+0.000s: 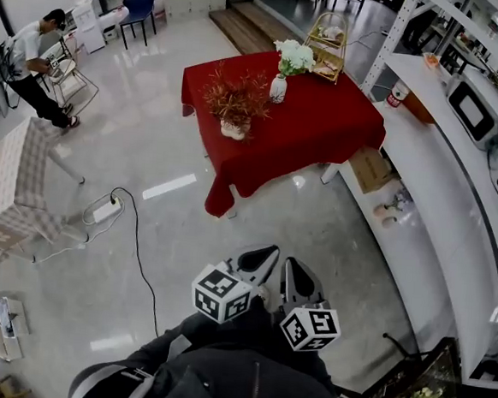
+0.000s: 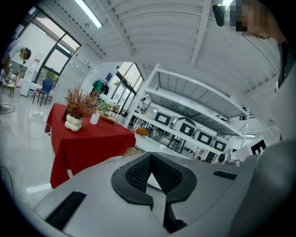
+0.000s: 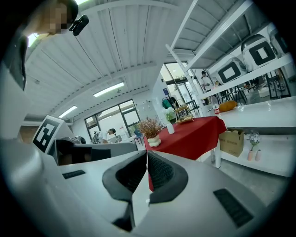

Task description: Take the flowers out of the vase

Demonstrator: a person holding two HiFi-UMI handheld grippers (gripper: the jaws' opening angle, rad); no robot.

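Flowers (image 1: pixel 294 57) in vase (image 1: pixel 277 89) on red table (image 1: pixel 323 127), left gripper (image 1: pixel 260 256) and right gripper (image 1: pixel 297 277) pressed together, empty

I can't count the stems of the white flowers (image 1: pixel 294 56) from here, too small; what lies in the wire basket (image 1: pixel 328 69) is unclear too; the checked table (image 1: pixel 5 188) runs off the left edge of my head view
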